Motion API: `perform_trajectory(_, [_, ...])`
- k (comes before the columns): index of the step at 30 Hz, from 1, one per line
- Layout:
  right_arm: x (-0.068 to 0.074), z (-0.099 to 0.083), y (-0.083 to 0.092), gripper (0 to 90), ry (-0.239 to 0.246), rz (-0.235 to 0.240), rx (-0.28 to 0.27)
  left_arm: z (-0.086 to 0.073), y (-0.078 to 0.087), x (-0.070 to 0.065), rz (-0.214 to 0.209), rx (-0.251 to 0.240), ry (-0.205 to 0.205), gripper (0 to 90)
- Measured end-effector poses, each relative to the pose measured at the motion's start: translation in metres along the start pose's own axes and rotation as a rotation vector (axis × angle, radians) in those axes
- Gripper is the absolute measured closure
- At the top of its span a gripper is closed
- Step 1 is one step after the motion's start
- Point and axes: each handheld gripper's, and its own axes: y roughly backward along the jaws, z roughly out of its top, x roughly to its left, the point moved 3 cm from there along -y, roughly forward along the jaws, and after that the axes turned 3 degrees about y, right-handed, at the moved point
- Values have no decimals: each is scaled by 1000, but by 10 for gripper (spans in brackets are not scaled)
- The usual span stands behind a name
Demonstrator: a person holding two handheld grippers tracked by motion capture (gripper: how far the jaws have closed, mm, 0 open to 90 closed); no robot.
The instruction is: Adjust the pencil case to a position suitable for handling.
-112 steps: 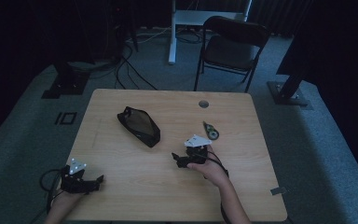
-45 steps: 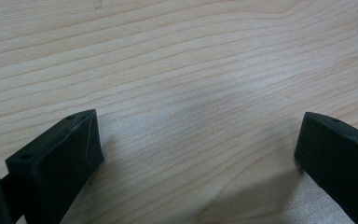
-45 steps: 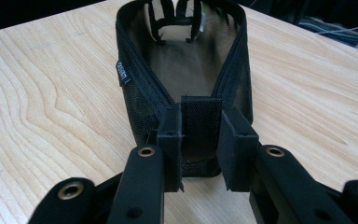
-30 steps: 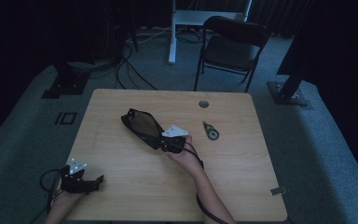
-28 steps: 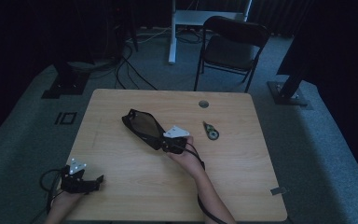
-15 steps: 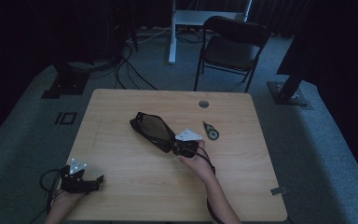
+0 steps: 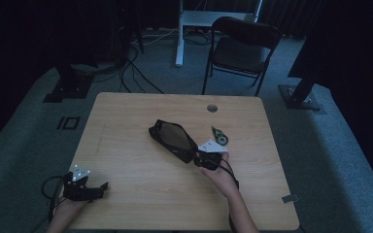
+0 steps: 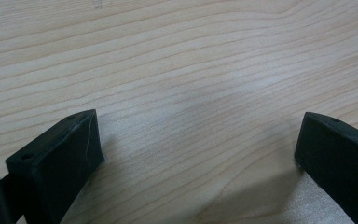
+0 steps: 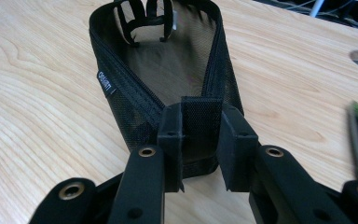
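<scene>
A: What is the right gripper [image 9: 200, 140] doing?

B: Its two black jaws are clamped on the near end of a black mesh pouch [image 9: 168, 65]. In the right gripper view a flap of the mesh stands pinched between the pads, which press it from both sides.

A: And where does the pouch lie?

B: On the wooden table [image 7: 126, 111], about the middle of it and a little right of centre. In the high view the pouch [image 7: 172, 140] stretches away from the right gripper [image 7: 209, 156] toward the far left, its long body resting on the tabletop.

A: Anything close to it?

B: A small green and black tape dispenser [image 7: 219, 135] sits just beyond the right gripper, near the pouch's held end but apart from it. A round hole [image 7: 212, 108] in the tabletop lies farther back.

A: The left gripper?

B: The left gripper [image 7: 85, 187] rests at the table's near left corner, well apart from the pouch. In the left gripper view its jaws stand wide apart, with bare wood between them; they grip nothing.
</scene>
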Motion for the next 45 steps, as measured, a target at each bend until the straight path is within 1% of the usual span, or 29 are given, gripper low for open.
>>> perform_trajectory(5, [-5, -8, 12, 726, 3, -22, 4, 0, 0, 0, 0, 0, 0, 8])
perform_trajectory(11, [-13, -20, 28, 726, -12, -51, 7, 0, 0, 0, 0, 1, -2, 8])
perform_trajectory(13, [-15, -23, 33, 726, -24, -59, 8, 0, 0, 0, 0, 1, -2, 8])
perform_trajectory(14, [-16, -24, 36, 726, -20, -65, 12, 0, 0, 0, 0, 1, -2, 8])
perform_trajectory(17, [-15, -29, 44, 726, -11, -68, 16, 0, 0, 0, 0, 1, -2, 8])
perform_trajectory(19, [-15, -33, 50, 726, -28, -69, 12, 0, 0, 0, 0, 1, -2, 8])
perform_trajectory(24, [-17, -40, 63, 726, -24, -84, 17, 0, 0, 0, 0, 1, -1, 8])
perform_trajectory(25, [-17, -42, 65, 726, -31, -89, 15, 0, 0, 0, 0, 0, -1, 8])
perform_trajectory(26, [-17, -43, 67, 726, -35, -89, 15, 0, 0, 0, 0, 1, -2, 8])
perform_trajectory(28, [-15, -46, 70, 726, -49, -104, 14, 0, 0, 0, 0, 0, -1, 8])
perform_trajectory(29, [-14, -47, 72, 726, -48, -107, 15, 0, 0, 0, 0, 0, -1, 8])
perform_trajectory(31, [-9, -49, 75, 726, -54, -100, 10, 0, 0, 0, 0, 1, -2, 8])
perform_trajectory(33, [-5, -50, 78, 726, -41, -100, 14, 0, 0, 0, 0, 1, -2, 8])
perform_trajectory(38, [2, -53, 83, 726, -39, -89, 9, 0, 0, 0, 0, 1, -2, 8])
perform_trajectory(41, [5, -56, 86, 726, -26, -91, 10, 0, 0, 0, 0, 1, -2, 8])
perform_trajectory(45, [7, -58, 91, 726, -33, -87, 5, 0, 0, 0, 0, 1, -2, 8])
